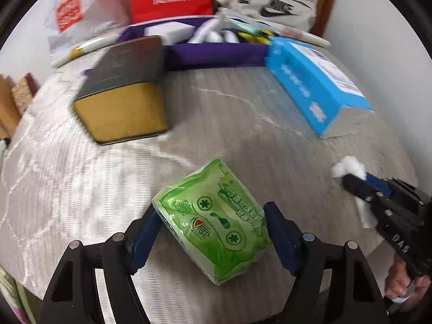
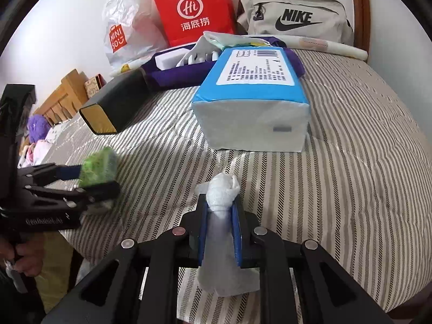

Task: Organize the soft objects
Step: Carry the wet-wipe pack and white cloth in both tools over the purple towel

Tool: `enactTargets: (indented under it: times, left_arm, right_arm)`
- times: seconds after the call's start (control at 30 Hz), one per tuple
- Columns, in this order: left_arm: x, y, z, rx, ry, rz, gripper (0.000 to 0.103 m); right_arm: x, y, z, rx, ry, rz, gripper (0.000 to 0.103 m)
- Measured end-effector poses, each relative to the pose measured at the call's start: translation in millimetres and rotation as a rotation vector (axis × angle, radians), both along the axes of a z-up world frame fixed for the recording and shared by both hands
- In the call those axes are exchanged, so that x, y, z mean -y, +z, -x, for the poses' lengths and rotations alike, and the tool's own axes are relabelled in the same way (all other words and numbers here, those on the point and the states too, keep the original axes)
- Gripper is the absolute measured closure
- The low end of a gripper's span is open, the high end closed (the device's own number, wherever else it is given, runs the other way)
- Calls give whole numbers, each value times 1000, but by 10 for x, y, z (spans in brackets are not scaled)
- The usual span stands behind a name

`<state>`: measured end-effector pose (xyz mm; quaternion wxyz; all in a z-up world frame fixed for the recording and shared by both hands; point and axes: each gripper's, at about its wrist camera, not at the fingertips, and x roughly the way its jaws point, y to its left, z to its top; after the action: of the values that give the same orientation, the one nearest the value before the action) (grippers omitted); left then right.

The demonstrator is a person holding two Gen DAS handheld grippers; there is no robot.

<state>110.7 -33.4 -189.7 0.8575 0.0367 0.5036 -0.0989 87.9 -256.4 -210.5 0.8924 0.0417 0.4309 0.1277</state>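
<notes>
Presently noted both grippers loaded above the striped bedspread (image 2: 351, 140). Left gripper (image 1: 210, 232) spread wide yet pressed on both flanks of a green tissue pack (image 1: 216, 221), blue pads (image 1: 145, 232) flat against the plastic wrap; wide stance forced by the pack's bulk, not slackness. Held across the short sides, probably so the soft pack bowed little. Seen from the right wrist view as a blurred green lump (image 2: 100, 166) at the tips of that tool, just above the cover.

Right gripper (image 2: 220, 232) pinched nearly shut on a twisted white paper tissue (image 2: 222, 189), knotted head poking beyond the fingertips, loose tail hanging back under the jaws. Narrow pinch suited so thin and crushable a thing. Same wad visible in the left wrist view (image 1: 348, 167), out to the right of the green pack and well apart from it.

Farther up the bed: blue tissue box (image 2: 251, 102), black-and-gold box (image 2: 113, 108), purple fabric tray (image 2: 172, 77) holding white items, likely the sorting place. Behind those, red paper bag (image 2: 194, 10), white plastic bag (image 2: 127, 27), beige Nike pouch (image 2: 294, 16) against the wall.

Judged as mid-carry: neither soft item yet delivered to the tray.
</notes>
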Motion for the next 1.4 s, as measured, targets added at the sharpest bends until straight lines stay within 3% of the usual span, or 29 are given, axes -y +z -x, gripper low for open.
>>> enactTargets:
  times: [0.2,0.33,0.47,0.57,0.73,0.9,1.17,1.4]
  left_arm:
    - [-545,44,-44,53,99,-11,33]
    - [-764,-13,-75,57,124,72,33]
    - [-748,-46,-22,108,113,51,32]
    - [-712,-51,-51,89,87,24,31]
    - [-724,-41,-48,96,88,38,32]
    - [-775,14,-25,95,74,80,41]
    - [-821,265,10,104,70,104,42]
    - [-780,575,-4,139,60,122,42]
  right_arm:
    - [30,-12,-14,20,-2,-24,85]
    - [34,-20,-9,33,-5,-28,85]
    - [-10,-10,-21,28,15,10,85]
    - [-3,-8,-46,13,9,1,85]
    - [59,-19,-69,-8,-11,-58,85]
    - [-43,-1,-53,-7,-14,14,86]
    - [-27,151,-27,-24,-10,46,87]
    - [33,503,-3,40,17,52,87]
